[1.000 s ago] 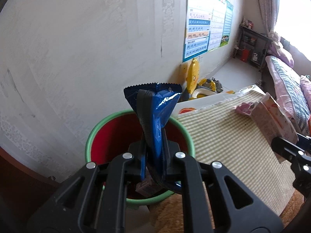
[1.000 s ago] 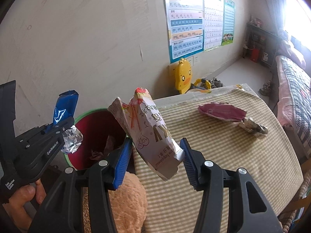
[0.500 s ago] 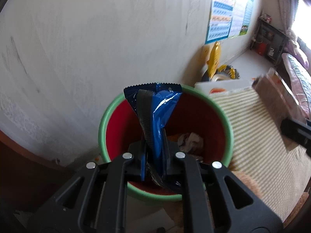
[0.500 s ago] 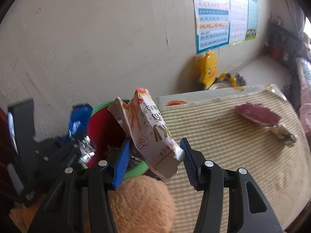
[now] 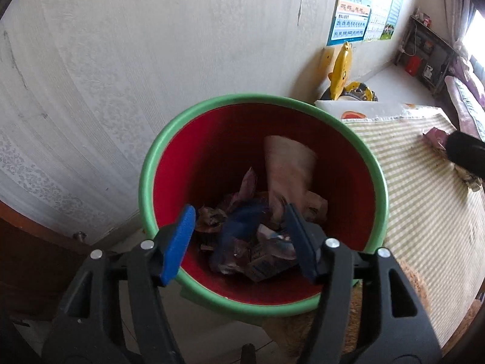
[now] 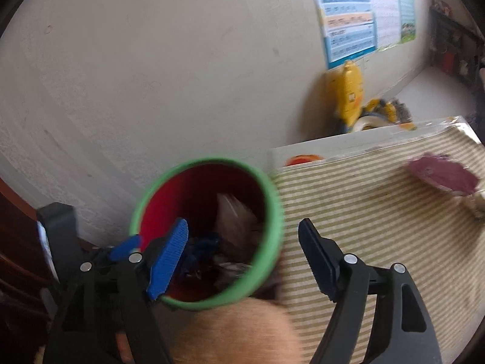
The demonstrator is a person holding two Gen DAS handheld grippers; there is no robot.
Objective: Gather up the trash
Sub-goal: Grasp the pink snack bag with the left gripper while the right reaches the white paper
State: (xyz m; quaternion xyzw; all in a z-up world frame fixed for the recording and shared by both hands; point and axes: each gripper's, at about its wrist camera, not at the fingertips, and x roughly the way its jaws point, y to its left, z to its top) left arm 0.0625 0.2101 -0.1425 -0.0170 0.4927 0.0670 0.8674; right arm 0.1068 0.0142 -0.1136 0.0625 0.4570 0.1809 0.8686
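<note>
Left claw [image 5: 239,239], seen through its own wrist camera, hangs over the mouth of the red bin [image 5: 260,98] with the green rim, its jaws opening and nothing between them. Below it I see a blue wrapper [image 5: 242,221] lying on the heap of trash at the bottom, and a pale snack bag [image 5: 288,166] leaning against the inner wall. On the striped desk [image 5: 424,212] to the right, a crumpled pink wrapper [image 5: 436,136] sits well apart from the bin, partly hidden behind a dark blurred shape at the frame's edge.

Through the right wrist camera, blurred by motion, my right claw [image 6: 242,251] also sits above the bin [image 6: 209,163], jaws opening and empty; the bin's near rim falls between its fingers in the picture. The left claw [image 6: 124,248] shows at the lower left. The pale bag [image 6: 233,218] rests inside. Further right on the desk [image 6: 363,212], the pink wrapper [image 6: 439,176] lies beside a small silvery scrap [image 6: 476,206].

I judge this the drop step, done for both hands. Next, one claw must swing right across the desk, come down over the pink wrapper, and close on it.
</note>
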